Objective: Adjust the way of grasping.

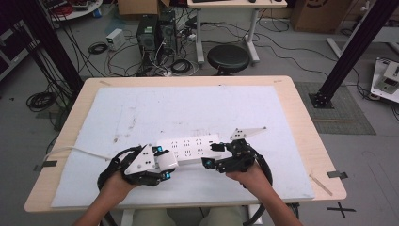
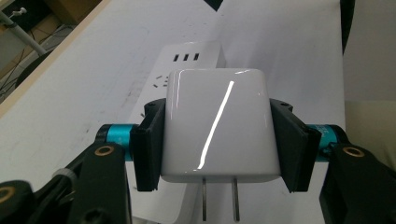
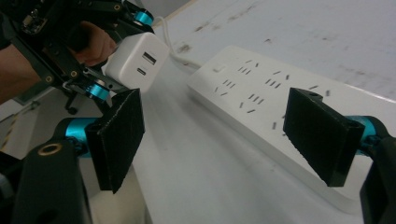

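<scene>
Left hand-held gripper (image 1: pixel 162 162) is clamped on a white charger (image 2: pixel 219 123), its two black pads pressing the charger's flat sides, with the two metal prongs pointing back toward the gripper's camera and the port face turned toward the power strip (image 1: pixel 193 149). In the high view the charger sits just off the strip's left end, near it but, as far as the right gripper view shows, not touching. Right hand-held gripper (image 1: pixel 212 155) has its jaws wide apart and holds nothing; it lies at the strip's right end, one pad over the strip's top and the other out over bare mat beside its long edge. The strip lies flat on a pale mat (image 1: pixel 188 108) that covers most of the wooden surface (image 1: pixel 301 122), with its white cord (image 1: pixel 70 149) running off to the left edge. Both grippers work in the near part of the mat, close to the person's edge, so little room is left behind them. Far half of the mat is bare, and wide open stretches lie to the left and right of the strip.
</scene>
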Demonstrator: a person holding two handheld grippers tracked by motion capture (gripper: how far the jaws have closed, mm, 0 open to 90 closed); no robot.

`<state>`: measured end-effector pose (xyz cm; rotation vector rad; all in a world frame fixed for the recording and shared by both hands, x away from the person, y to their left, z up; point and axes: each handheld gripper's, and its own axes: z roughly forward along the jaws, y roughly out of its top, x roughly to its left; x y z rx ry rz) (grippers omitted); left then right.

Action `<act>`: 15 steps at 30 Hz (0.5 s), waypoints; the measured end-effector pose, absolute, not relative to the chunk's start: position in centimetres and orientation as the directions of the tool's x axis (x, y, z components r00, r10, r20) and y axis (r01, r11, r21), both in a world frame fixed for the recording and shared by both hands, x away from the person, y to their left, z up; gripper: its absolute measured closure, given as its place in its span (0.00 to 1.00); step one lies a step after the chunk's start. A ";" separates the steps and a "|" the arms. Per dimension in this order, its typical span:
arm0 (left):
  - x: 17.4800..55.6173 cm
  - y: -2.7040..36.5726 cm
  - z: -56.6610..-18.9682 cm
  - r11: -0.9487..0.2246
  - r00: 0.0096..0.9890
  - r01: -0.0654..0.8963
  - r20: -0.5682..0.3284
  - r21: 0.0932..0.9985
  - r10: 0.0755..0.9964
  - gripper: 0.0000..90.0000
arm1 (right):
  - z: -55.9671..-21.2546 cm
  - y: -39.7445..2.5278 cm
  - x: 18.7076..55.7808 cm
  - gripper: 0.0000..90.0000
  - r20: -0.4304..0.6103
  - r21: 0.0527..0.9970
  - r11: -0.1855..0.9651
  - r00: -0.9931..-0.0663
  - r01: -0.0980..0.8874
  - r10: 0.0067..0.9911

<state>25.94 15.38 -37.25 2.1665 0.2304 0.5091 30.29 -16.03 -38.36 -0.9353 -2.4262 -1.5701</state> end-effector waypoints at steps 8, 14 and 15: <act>25.8 14.1 -37.3 -0.616 0.904 -0.055 0.301 0.786 0.303 0.47 | -38.6 -15.0 30.5 0.23 0.473 0.751 0.287 -0.787 0.595 0.395; 25.7 13.1 -37.3 -0.626 0.905 -0.085 0.323 0.776 0.277 0.47 | -38.7 -14.3 30.6 0.23 0.518 0.726 0.295 -0.776 0.621 0.359; 25.7 13.0 -37.4 -0.625 0.905 -0.087 0.324 0.776 0.276 0.47 | -38.8 -14.2 30.6 0.23 0.523 0.725 0.294 -0.776 0.622 0.353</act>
